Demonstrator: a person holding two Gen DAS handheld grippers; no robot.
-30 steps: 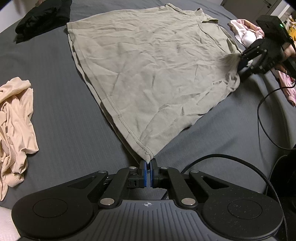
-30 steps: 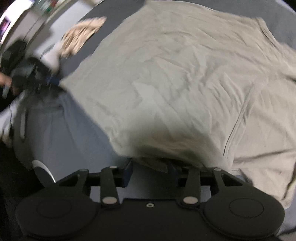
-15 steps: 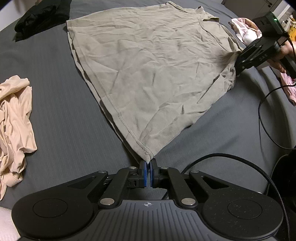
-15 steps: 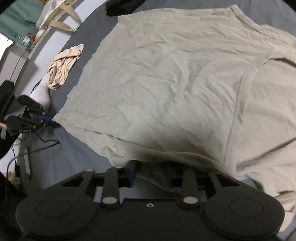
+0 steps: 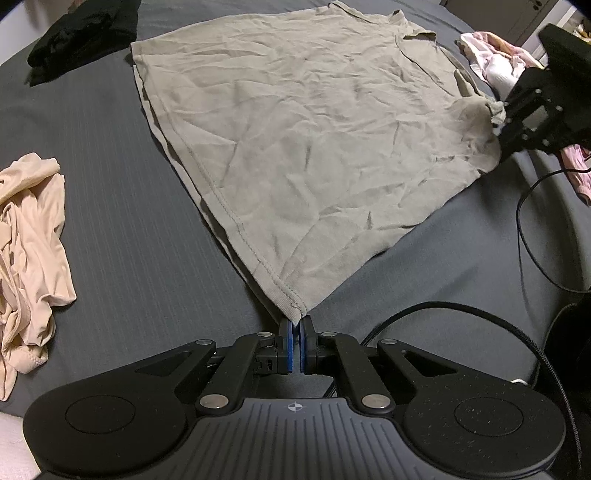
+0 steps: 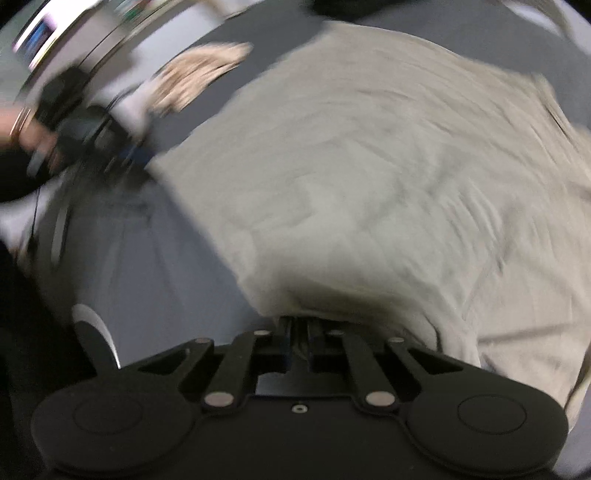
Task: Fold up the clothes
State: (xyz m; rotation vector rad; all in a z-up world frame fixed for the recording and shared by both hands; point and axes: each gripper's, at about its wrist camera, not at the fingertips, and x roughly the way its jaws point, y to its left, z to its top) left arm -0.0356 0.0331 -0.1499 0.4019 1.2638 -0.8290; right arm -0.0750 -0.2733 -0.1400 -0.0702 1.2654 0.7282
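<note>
Khaki t-shirt (image 5: 306, 147) is lying spread flat and wrinkled on the dark grey bedsheet (image 5: 122, 236). Left gripper (image 5: 295, 334) is pinching the shirt's near hem corner, blue pads (image 5: 290, 347) pressed together on the fabric. Right gripper (image 5: 504, 123) is sitting at the shirt's far right edge, its jaws having just been closing, now narrow with bunched cloth caught between them; its own view is motion-blurred. Beige garment (image 5: 29, 251) is lying crumpled at left, black garment (image 5: 81, 33) at top left, pink clothes (image 5: 491, 59) behind the right gripper, black cable (image 5: 532, 236) trailing beside.
</note>
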